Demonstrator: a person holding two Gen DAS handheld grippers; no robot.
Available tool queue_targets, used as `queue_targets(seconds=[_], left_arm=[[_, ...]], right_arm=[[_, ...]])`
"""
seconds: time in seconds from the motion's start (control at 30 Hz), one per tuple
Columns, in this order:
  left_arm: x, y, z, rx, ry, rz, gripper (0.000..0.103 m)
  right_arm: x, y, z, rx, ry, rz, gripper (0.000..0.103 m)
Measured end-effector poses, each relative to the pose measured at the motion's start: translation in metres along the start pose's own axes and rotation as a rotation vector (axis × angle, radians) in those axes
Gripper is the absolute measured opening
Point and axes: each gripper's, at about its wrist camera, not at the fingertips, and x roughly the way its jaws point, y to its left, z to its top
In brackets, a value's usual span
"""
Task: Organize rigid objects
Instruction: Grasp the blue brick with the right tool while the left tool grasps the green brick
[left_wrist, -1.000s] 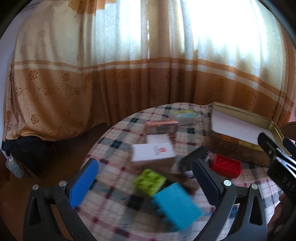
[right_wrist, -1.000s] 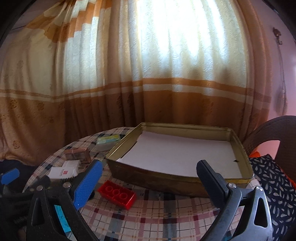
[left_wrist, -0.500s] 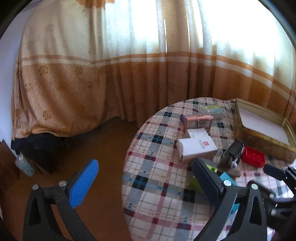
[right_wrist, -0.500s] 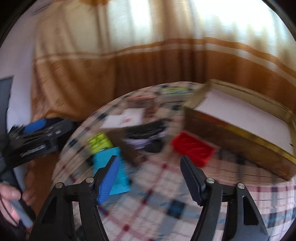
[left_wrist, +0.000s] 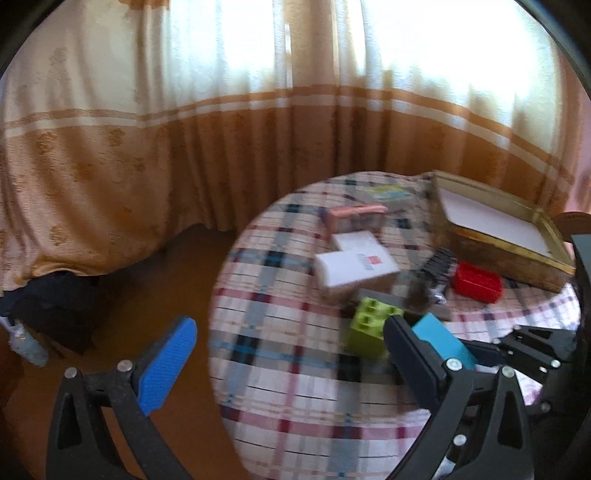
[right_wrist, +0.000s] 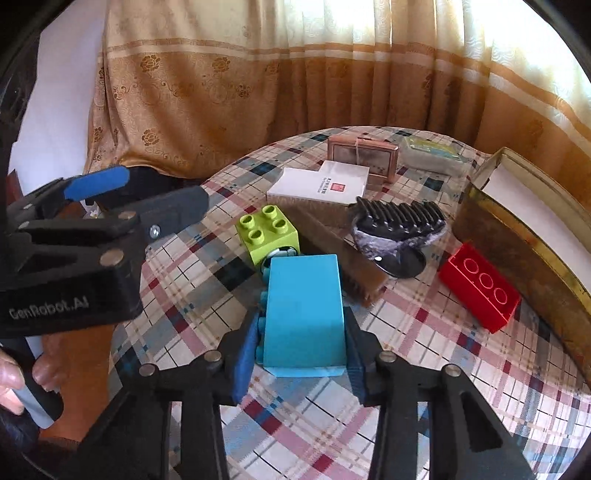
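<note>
Right gripper (right_wrist: 299, 354) — jaws just closing, pads against both sides of the turquoise block (right_wrist: 303, 317) on the checked desk (right_wrist: 424, 376). Lime brick (right_wrist: 267, 230) just beyond; red brick (right_wrist: 480, 288) beside the gold tin (right_wrist: 524, 236). Left gripper (left_wrist: 284, 360) — jaws wide, empty.

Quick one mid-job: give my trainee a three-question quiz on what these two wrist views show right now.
1. True or false: the left gripper holds a block.
2. Which block sits between the right gripper pads: A red, B green, C blue?
3. What lines the gold tin?

Key: 1 false, its jaws stand open and empty. 2 C, the blue block. 3 A white sheet.
</note>
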Motion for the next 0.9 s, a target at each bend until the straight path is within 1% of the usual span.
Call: queue_targets(seconds=[0.03,0.13,0.2,0.27,0.37,0.4,0.43,0.47,0.53,0.57,0.6,0.63,0.73,0.8,0.87,0.9], left_arm=[[-0.001,-0.003,0.0,0.011,0.0,-0.03,0.103],[-0.003,-0.015,0.002,0.053,-0.005,-0.07,0.103],[-0.004,-0.022,0.004,0.081,-0.013,-0.075,0.103],[-0.002,-0.032,0.007,0.117,-0.022,-0.068,0.103],[0.01,-0.044,0.012,0.163,-0.001,-0.046,0.102],[0.013,-0.046,0.012,0.165,0.006,-0.042,0.098],[0.019,-0.049,0.013,0.166,0.026,-0.043,0.092],[0.024,-0.049,0.014,0.161,0.045,-0.047,0.089],[0.037,-0.05,0.014,0.138,0.096,-0.06,0.08],[0.042,-0.05,0.014,0.128,0.113,-0.064,0.078],[0.046,-0.05,0.013,0.119,0.131,-0.068,0.072],[0.051,-0.051,0.012,0.11,0.149,-0.074,0.069],[0.049,-0.049,0.009,0.094,0.134,-0.119,0.063],[0.047,-0.048,0.007,0.102,0.127,-0.118,0.062],[0.045,-0.047,0.004,0.105,0.126,-0.121,0.045],[0.046,-0.045,-0.001,0.1,0.138,-0.131,0.031]], right_arm=[[-0.001,-0.003,-0.001,0.005,-0.002,0.0,0.044],[-0.016,-0.017,-0.008,0.055,-0.022,0.012,0.044],[-0.03,-0.03,-0.014,0.102,-0.054,-0.008,0.044],[-0.042,-0.043,-0.018,0.139,-0.084,-0.046,0.044],[-0.058,-0.064,-0.024,0.212,-0.128,-0.092,0.044],[-0.062,-0.069,-0.025,0.229,-0.138,-0.104,0.044],[-0.064,-0.074,-0.027,0.243,-0.147,-0.117,0.044],[-0.065,-0.077,-0.028,0.25,-0.151,-0.121,0.044],[-0.066,-0.081,-0.029,0.267,-0.155,-0.119,0.044],[-0.065,-0.082,-0.029,0.273,-0.154,-0.118,0.044],[-0.063,-0.083,-0.029,0.274,-0.153,-0.117,0.045],[-0.063,-0.082,-0.029,0.272,-0.153,-0.119,0.045],[-0.06,-0.081,-0.032,0.26,-0.145,-0.126,0.045],[-0.057,-0.082,-0.035,0.268,-0.129,-0.129,0.045],[-0.055,-0.085,-0.037,0.29,-0.116,-0.117,0.045],[-0.054,-0.087,-0.038,0.301,-0.112,-0.115,0.045]])
